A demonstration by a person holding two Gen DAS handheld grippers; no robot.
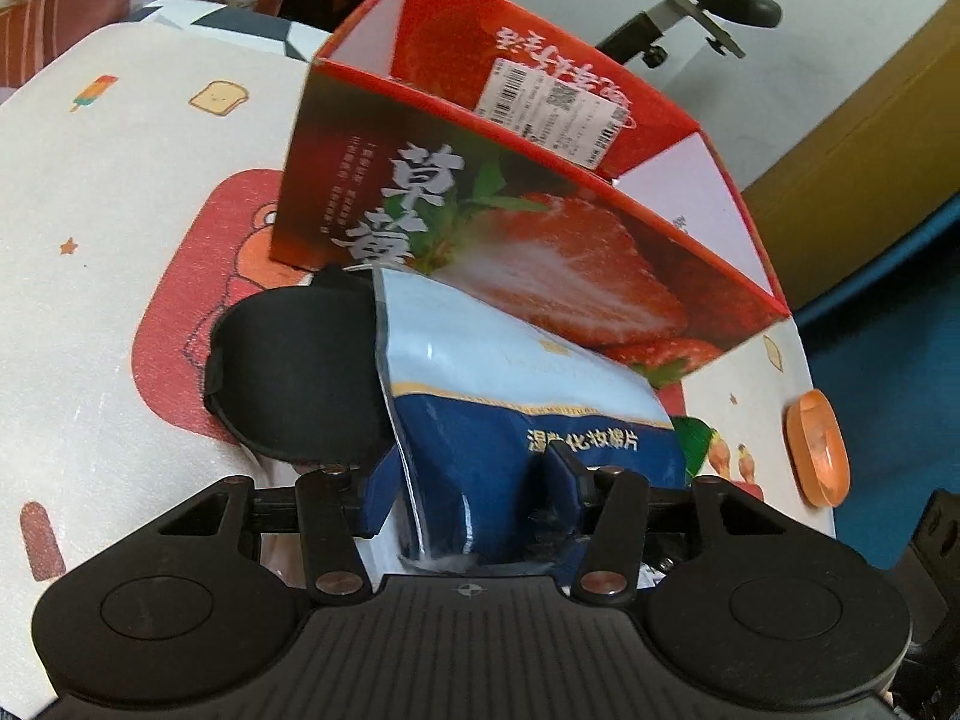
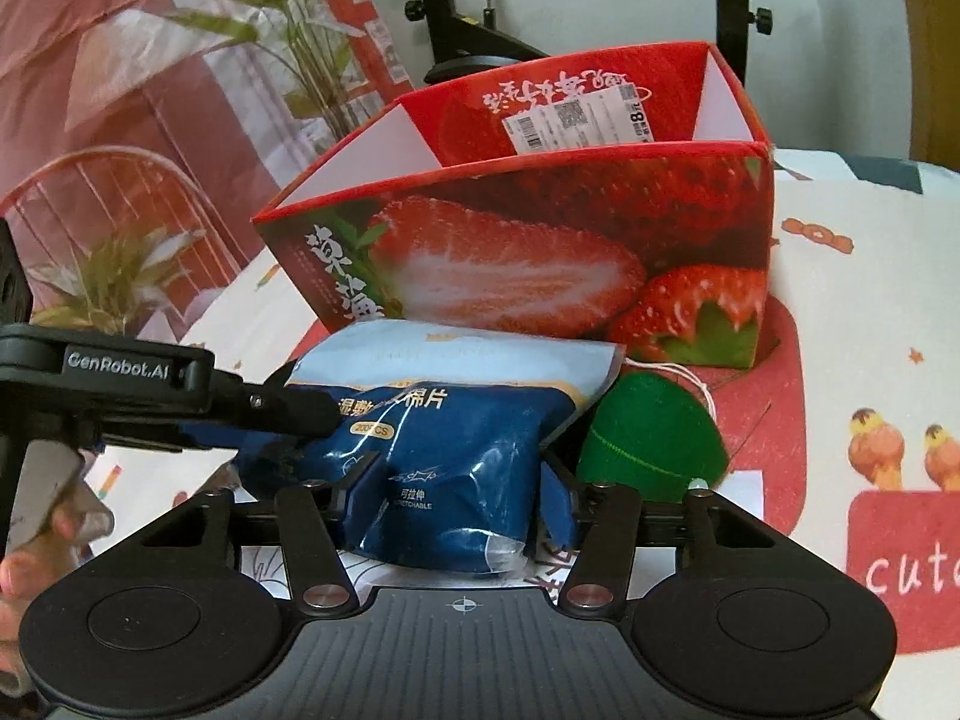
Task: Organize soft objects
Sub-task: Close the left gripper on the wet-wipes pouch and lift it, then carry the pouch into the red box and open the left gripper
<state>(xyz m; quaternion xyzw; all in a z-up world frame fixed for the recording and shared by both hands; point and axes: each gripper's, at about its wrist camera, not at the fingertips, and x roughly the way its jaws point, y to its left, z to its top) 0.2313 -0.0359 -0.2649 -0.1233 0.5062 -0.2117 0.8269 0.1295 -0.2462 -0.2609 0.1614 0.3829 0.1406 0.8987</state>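
A blue and pale-blue cotton-pad pouch [image 1: 510, 408] lies in front of the open red strawberry box [image 1: 540, 192]. My left gripper [image 1: 468, 498] is shut on the pouch's lower end. In the right wrist view my right gripper [image 2: 456, 498] is shut on the same pouch [image 2: 456, 456], and the left gripper [image 2: 288, 405] comes in from the left onto it. The box [image 2: 540, 252] stands just behind. A black soft eye mask [image 1: 294, 366] lies left of the pouch. A green soft object [image 2: 648, 438] lies right of it.
An orange oval object [image 1: 817, 450] sits at the table's right edge. The table has a white cartoon-print cloth [image 2: 870, 300]. Black stands [image 2: 456, 18] and a patterned curtain [image 2: 150, 90] are behind the table. A wooden cabinet [image 1: 870, 168] is at far right.
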